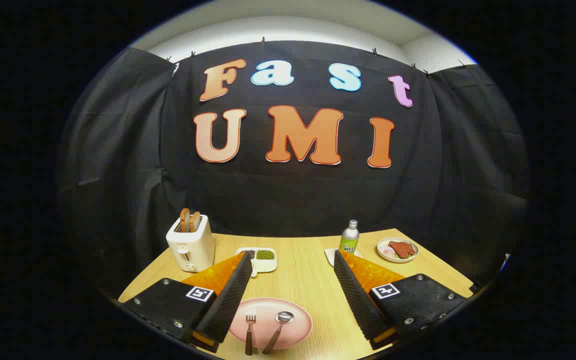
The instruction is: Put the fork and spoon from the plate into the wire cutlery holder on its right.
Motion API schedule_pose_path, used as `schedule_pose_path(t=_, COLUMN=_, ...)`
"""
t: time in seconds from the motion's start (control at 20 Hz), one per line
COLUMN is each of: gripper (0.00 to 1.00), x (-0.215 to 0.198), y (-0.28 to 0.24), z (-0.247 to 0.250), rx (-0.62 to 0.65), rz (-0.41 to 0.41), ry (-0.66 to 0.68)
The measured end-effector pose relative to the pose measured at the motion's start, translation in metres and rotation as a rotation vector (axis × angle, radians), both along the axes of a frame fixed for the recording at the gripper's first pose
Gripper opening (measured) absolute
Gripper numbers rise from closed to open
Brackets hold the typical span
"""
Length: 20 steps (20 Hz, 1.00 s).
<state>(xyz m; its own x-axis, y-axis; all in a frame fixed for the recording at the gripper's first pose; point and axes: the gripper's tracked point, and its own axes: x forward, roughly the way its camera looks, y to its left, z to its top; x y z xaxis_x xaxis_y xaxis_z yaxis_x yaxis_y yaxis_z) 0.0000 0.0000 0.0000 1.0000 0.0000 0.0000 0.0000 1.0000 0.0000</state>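
The fork (250,330) and the spoon (279,330) lie side by side on a pink plate (300,320), handles toward you, heads pointing away, the fork to the left of the spoon. The plate sits on a pale wooden table (303,280), low between your two fingers. Your gripper (291,260) is spread wide and holds nothing; its fingers reach out above and past the plate on either side.

Farther along the table stand a white toaster (190,245) with bread in its slots on the left, a small divided dish (264,259) near the middle, a can (349,236) and a plate of food (398,250) on the right. The wire cutlery holder cannot be made out from here.

To begin well, you would likely tip the fingers down toward one handle, line them across it, not along it, and close only once both fingers bracket the handle. The two pieces lie close together, so take one at a time.
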Motion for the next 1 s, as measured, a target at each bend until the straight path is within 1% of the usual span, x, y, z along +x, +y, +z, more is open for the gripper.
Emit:
schedule_pose_path(t=0.5, gripper=0.99, x=0.005, y=-0.002, z=-0.006, rx=0.000, rz=0.009, ry=0.017)
schedule_pose_path(t=1.0, gripper=0.99, x=0.005, y=0.009, z=-0.021, rx=0.001, rz=0.032, ry=0.038)
